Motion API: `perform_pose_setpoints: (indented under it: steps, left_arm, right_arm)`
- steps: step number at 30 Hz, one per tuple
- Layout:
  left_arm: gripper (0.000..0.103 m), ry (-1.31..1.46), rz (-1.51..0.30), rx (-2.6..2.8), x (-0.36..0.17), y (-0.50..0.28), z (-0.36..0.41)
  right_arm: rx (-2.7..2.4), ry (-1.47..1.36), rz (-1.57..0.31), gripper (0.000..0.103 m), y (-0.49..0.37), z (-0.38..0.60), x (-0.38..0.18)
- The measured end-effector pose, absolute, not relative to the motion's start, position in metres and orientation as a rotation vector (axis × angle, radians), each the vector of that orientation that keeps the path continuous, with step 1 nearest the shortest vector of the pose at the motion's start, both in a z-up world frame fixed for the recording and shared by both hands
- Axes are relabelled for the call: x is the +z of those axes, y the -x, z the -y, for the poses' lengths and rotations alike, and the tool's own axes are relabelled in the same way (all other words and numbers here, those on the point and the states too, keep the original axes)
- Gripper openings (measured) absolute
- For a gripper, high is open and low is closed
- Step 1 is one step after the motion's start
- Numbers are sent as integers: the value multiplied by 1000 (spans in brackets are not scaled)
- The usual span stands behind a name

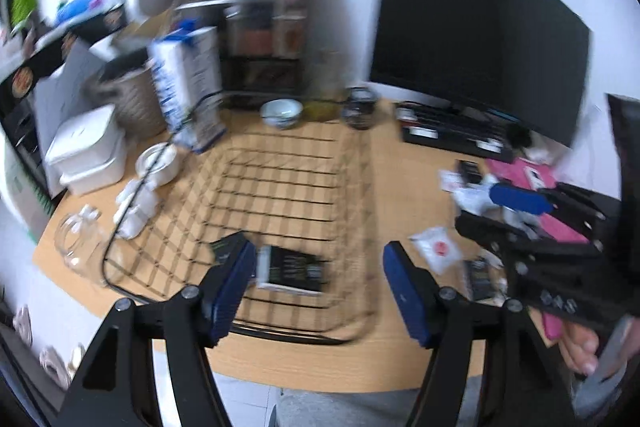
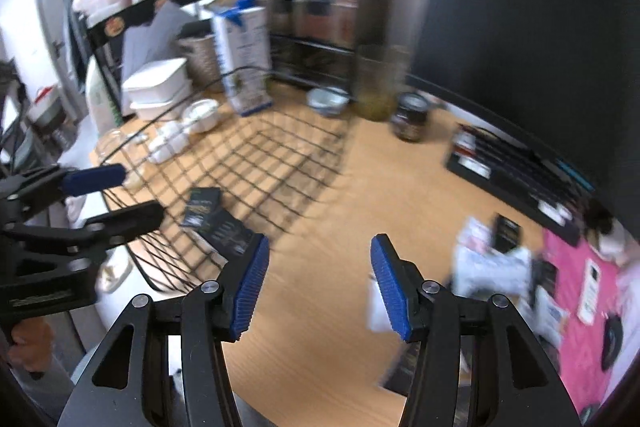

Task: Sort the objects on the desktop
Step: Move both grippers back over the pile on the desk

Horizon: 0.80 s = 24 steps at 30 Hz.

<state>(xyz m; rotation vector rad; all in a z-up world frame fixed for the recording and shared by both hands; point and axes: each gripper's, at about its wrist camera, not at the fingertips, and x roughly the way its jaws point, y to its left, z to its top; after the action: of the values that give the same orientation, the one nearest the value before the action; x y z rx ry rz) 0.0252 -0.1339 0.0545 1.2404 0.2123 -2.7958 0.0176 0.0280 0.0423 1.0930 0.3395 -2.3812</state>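
A black wire basket (image 1: pixel 280 187) lies on the wooden desk; it also shows in the right wrist view (image 2: pixel 248 167). Dark sachets lie in its near end (image 1: pixel 296 269), two of them in the right wrist view (image 2: pixel 202 207) (image 2: pixel 228 233). My left gripper (image 1: pixel 316 267) is open and empty above the basket's near end. My right gripper (image 2: pixel 318 263) is open and empty above bare desk right of the basket. Loose white and dark packets (image 2: pixel 492 263) lie to its right, and a white packet (image 1: pixel 436 249) lies beside the basket. Both views are blurred.
A black monitor (image 1: pixel 476 27) stands at the back right with a black tray (image 1: pixel 452 131) under it. A milk carton (image 1: pixel 188 83), white boxes (image 1: pixel 86 155), a bowl (image 1: pixel 282 113), a dark jar (image 1: pixel 360 107) and a dark rack (image 1: pixel 260 27) crowd the back. A pink mat (image 2: pixel 580 287) lies at right.
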Motion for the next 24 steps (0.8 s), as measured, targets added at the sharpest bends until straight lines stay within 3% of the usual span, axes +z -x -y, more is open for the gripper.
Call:
perform_pose_setpoints:
  steps: [6, 13, 24]
  left_arm:
    - [72, -1334, -102, -2909, 50, -18, 68]
    - [72, -1560, 32, -2943, 7, 8, -9]
    - [72, -1718, 87, -2857, -33, 33, -35]
  right_arm:
    - [-2465, -1208, -261, 55, -21, -101, 24]
    - [-2494, -1434, -174, 55, -25, -171, -32]
    - [-2430, -1496, -211, 56, -29, -176, -71]
